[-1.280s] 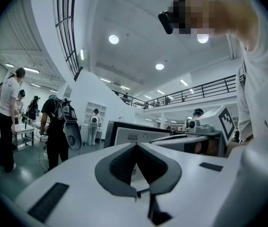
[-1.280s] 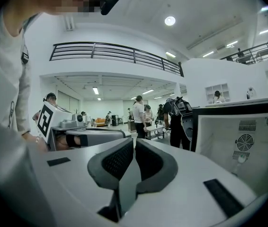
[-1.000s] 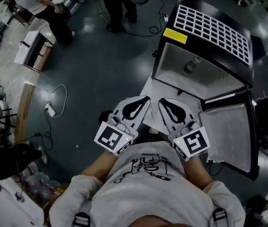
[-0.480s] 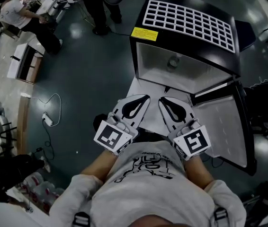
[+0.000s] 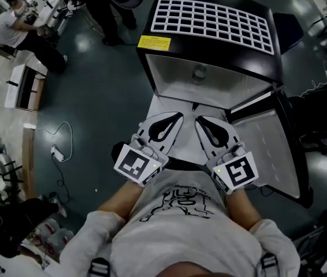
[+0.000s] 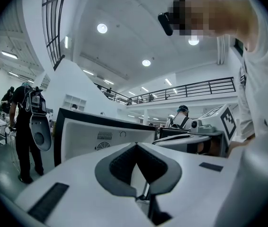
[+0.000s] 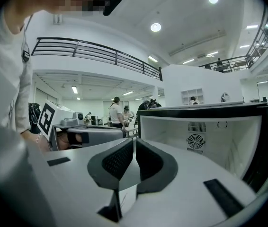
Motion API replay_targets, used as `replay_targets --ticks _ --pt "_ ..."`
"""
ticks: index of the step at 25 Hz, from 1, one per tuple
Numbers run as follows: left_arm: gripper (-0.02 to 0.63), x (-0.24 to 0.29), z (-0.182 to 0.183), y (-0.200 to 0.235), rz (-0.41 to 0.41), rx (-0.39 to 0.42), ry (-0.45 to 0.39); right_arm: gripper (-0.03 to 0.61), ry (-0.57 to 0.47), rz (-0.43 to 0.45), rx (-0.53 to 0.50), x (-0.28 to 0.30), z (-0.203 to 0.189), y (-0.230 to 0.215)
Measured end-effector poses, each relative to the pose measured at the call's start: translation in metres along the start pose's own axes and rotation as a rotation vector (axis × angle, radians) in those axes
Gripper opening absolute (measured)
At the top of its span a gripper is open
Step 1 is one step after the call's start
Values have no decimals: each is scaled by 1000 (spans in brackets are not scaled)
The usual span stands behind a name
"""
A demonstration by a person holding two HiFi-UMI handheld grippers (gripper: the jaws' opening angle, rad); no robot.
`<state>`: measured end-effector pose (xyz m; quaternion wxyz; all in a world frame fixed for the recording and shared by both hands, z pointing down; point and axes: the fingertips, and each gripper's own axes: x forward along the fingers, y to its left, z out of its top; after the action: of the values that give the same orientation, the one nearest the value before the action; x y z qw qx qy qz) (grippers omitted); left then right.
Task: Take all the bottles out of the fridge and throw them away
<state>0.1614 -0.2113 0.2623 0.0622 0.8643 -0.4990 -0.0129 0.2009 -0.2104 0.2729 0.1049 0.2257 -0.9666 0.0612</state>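
Right now both tongs are running empty. Left tongs (image 6: pixel 136 144) are sitting with the pad tips meeting and nothing pinched between them; only the notch behind the tips is showing a gap. Right tongs (image 7: pixel 134 141) are doing the same: tips pressed together, gripping nothing. Neither pair is touching anything.

Person is holding the two side by side in front of the torso. The marker cubes are sitting apart, the tips are angling in toward each other, and both are pointing at the fridge (image 5: pixel 233 91).

Fridge is standing just beyond the tips, near but not touching. Door (image 5: pixel 270 149) is hanging wide open on the right side of the head view. Casing is black, with a white grid (image 5: pixel 212 17) lying across the top. Yellow label (image 5: pixel 155 42) is sticking on the front edge near the left corner.

Cavity is showing white walls. Round fan grille (image 7: pixel 195 141) is sitting on the back wall, with a slotted vent just above it. Bottles: can't pick any out in the part of the cavity these views are showing.

Further out, a cable with a power strip (image 5: pixel 56 150) is lying on the dark floor (image 5: pixel 100 97) to the left. A person in a white top (image 5: pixel 10 25) is sitting at the far upper left.
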Motion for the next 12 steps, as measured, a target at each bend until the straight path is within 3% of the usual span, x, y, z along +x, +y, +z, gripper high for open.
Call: replay_targets --ticks 12 --pt "12 26 -5 13 -71 11 24 40 1 -120 31 7 -4 -29"
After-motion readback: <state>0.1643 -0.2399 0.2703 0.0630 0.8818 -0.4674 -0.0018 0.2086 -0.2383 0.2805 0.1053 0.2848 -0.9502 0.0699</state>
